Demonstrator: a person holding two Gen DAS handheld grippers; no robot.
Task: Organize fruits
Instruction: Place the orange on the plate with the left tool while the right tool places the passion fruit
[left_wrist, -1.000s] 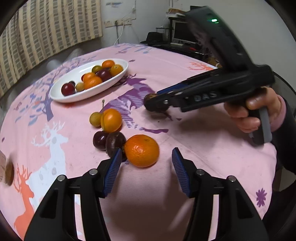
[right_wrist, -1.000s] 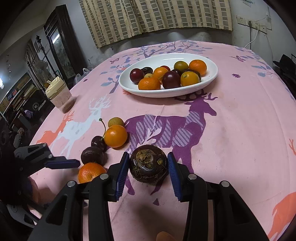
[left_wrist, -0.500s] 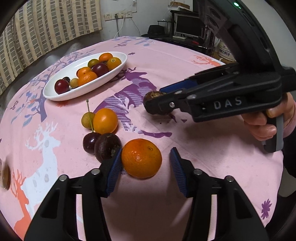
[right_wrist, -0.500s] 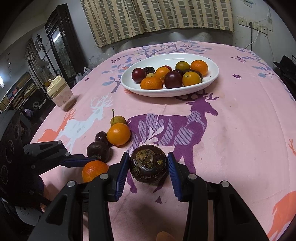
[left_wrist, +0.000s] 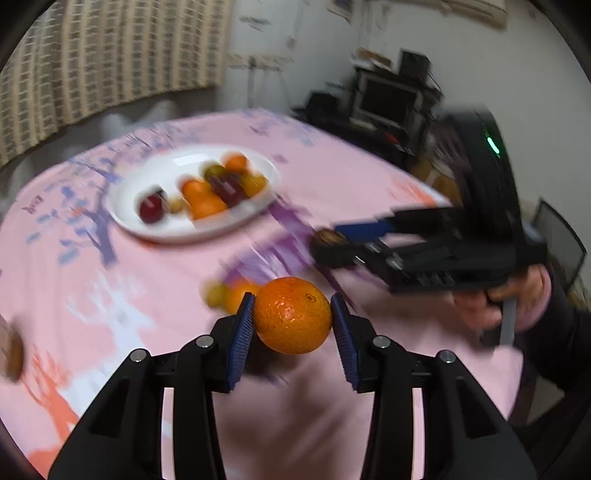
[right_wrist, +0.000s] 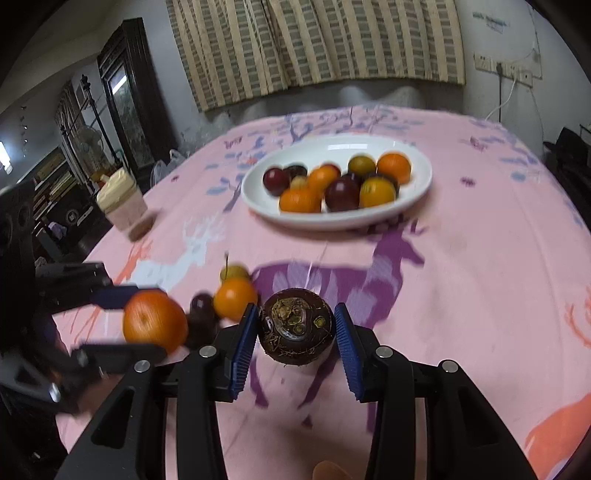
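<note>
My left gripper is shut on a large orange and holds it above the pink tablecloth; it also shows in the right wrist view. My right gripper is shut on a dark round mangosteen, lifted off the cloth. A white oval plate with several oranges, plums and small fruits sits at the far middle of the table; it is blurred in the left wrist view. A small orange, a yellow-green fruit and a dark plum lie on the cloth.
A cream-lidded jar stands at the table's left edge. The pink tablecloth has deer prints. Curtains, a dark cabinet and a desk with monitors surround the table. A brown object lies at the left edge of the left wrist view.
My left gripper closed on the large orange and lifted it off the cloth. My right gripper rose with the mangosteen toward the plate. Both views are motion-blurred.
</note>
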